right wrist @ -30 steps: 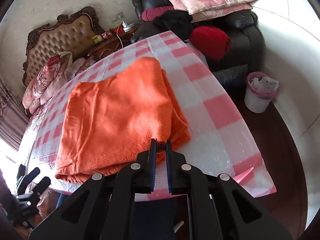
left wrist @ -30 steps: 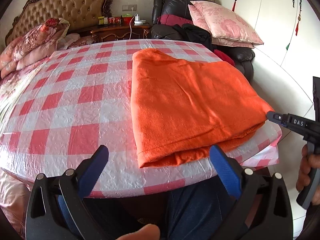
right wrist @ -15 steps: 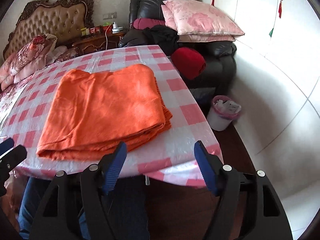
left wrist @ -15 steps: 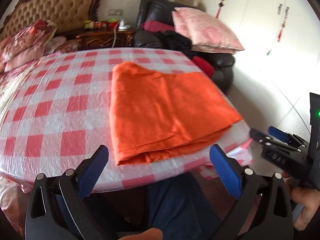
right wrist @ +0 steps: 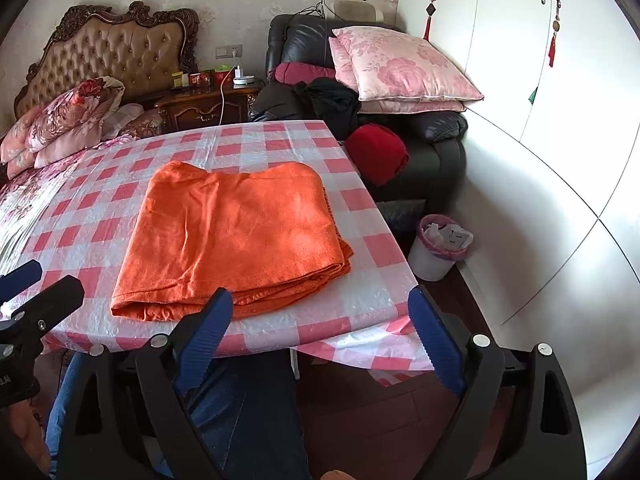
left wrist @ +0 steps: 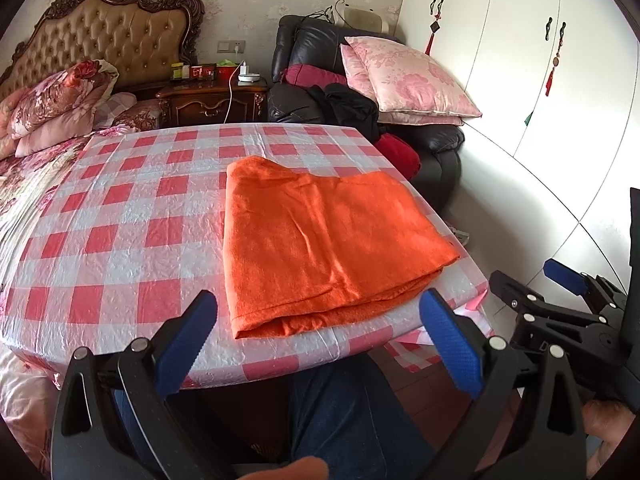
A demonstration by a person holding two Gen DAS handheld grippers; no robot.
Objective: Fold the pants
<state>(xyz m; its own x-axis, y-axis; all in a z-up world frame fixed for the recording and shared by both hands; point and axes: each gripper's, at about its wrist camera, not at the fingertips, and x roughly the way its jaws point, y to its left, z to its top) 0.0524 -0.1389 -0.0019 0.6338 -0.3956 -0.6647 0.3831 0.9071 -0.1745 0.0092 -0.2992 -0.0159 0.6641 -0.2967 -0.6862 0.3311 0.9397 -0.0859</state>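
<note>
Pants (left wrist: pixel 324 248), folded into a soft, limp orange stack on my desk (left wrist: pixel 120 240), would sag if lifted, so I'd pinch the thick near edge; left tongs (left wrist: pixel 320 344) and right tongs (right wrist: pixel 324 336) gape wide, empty.

The left claw (right wrist: pixel 24 292) is cut off by the picture's left edge.

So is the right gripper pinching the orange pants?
No, the right gripper hangs off the table's near edge with its jaws wide apart, and the folded orange pants lie free on the checkered tablecloth.
</note>
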